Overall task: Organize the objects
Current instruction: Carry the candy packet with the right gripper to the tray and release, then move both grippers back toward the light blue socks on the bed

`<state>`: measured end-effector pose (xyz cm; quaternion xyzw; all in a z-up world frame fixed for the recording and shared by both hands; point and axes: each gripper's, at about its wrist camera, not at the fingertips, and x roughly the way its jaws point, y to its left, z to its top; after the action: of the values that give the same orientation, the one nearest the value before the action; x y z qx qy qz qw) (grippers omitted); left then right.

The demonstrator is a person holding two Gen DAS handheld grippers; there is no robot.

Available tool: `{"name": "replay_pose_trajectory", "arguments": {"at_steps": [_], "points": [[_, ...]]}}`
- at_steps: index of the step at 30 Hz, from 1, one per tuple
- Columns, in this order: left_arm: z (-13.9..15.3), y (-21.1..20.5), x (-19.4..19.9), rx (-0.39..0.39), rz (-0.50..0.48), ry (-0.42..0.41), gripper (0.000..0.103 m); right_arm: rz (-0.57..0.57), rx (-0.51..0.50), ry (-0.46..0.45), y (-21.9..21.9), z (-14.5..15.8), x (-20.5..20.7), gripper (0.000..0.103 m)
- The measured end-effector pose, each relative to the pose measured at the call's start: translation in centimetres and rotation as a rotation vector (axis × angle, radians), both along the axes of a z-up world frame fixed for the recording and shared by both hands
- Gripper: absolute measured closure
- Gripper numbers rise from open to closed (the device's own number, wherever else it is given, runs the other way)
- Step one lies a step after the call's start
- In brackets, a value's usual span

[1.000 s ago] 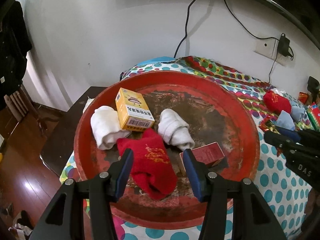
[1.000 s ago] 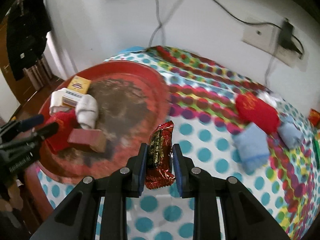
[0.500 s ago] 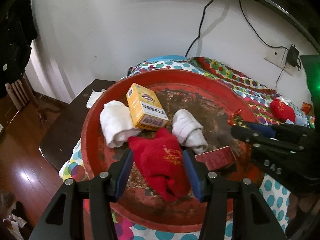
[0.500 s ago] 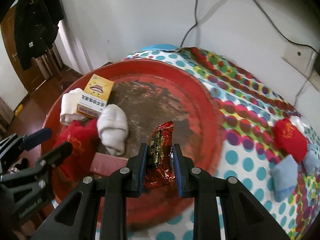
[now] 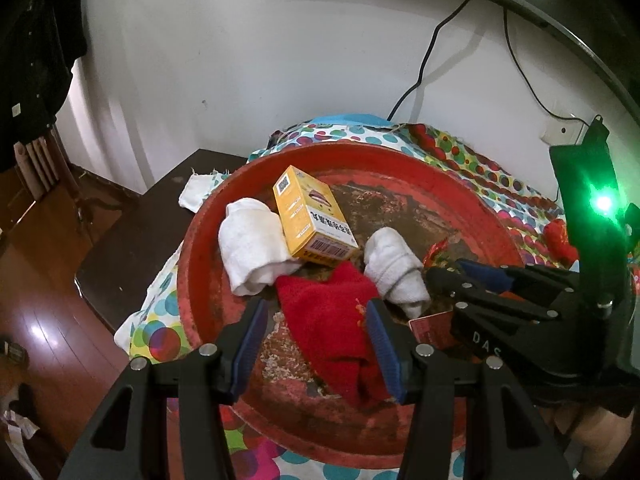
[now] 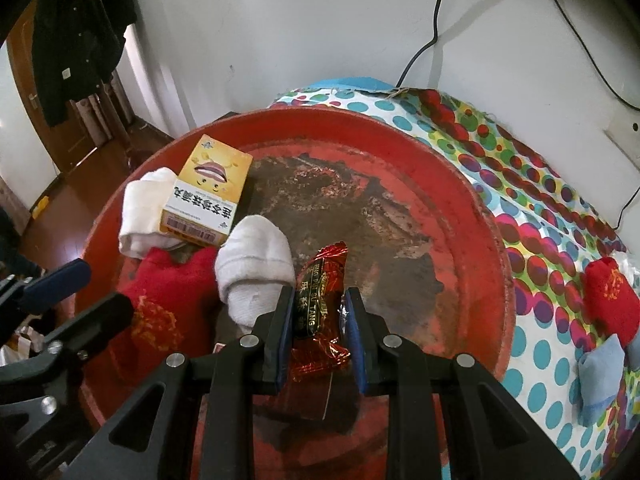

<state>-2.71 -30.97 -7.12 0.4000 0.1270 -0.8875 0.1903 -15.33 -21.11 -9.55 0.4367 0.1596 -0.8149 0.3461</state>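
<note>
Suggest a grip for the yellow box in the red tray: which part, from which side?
Probably across the two long side faces of the yellow box, coming from above. It lies flat with its printed face up, leaning on a white rolled towel on one side, in the red tray. The far half is the freer part; the barcode end sits close to the white sock.

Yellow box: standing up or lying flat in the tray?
Lying flat. The yellow box rests on a broad side in the red tray, partly on a rolled white sock.

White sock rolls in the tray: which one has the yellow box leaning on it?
The far white sock roll, by the rim; the yellow box overlaps it. The other roll lies apart.
</note>
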Motion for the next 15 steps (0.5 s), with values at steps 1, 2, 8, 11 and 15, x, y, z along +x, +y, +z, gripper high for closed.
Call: {"name": "replay_pose_trajectory", "arguments": {"at_steps": [1,2,8,11,15], "points": [[0.0,0.1,0.0,-0.001,-0.002,-0.002,0.05,-0.004,-0.003,0.007,0.1,0.1,0.0,0.075],[-0.1,0.1,0.0,0.001,-0.005,-0.003,0.05,-0.008,-0.007,0.012,0.2,0.2,0.0,0.068],[-0.1,0.9,-0.2,-0.017,-0.025,-0.008,0.05,-0.021,-0.049,0.031,2.4,1.4,0.6,0.061],[-0.2,1.6,-0.4,-0.027,-0.044,-0.012,0.05,-0.042,-0.087,0.026,4.8,2.2,1.1,0.061],[-0.1,2.8,-0.6,-0.045,-0.074,-0.012,0.05,-0.084,-0.1,0.053,9.6,2.8,1.9,0.061]]}}
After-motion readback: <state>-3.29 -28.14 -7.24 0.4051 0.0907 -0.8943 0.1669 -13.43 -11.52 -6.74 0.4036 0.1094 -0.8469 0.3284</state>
